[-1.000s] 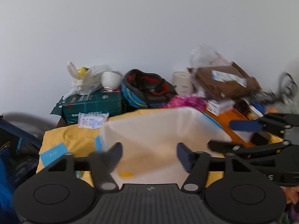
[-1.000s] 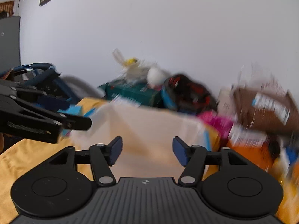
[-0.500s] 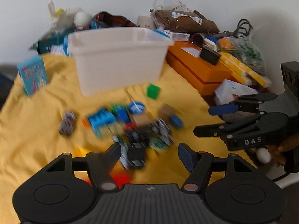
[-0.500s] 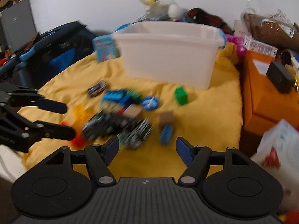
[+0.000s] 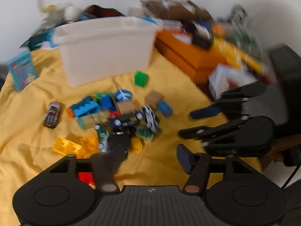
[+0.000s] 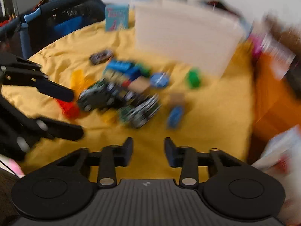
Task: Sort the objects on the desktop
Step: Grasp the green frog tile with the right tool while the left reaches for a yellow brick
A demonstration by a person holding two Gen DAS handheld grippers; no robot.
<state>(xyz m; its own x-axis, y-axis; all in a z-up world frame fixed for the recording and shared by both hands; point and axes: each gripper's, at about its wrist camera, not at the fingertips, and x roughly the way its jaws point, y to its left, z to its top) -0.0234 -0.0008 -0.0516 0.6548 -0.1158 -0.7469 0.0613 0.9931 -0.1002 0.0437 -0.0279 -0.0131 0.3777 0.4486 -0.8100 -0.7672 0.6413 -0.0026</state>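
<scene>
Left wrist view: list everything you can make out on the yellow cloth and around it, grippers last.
Bin: one, white, back of the cloth.
Yellow cloth: one, under everything.
Green block: one, alone before the bin.
Striped toy car: one, dark, left of the pile.
Toy pile: blocks and cars, mixed colours, centre; count blurred.
Card box: one, light blue, left.
Orange box: one, right.
Left gripper: open, empty.
Right gripper: open, empty.
</scene>
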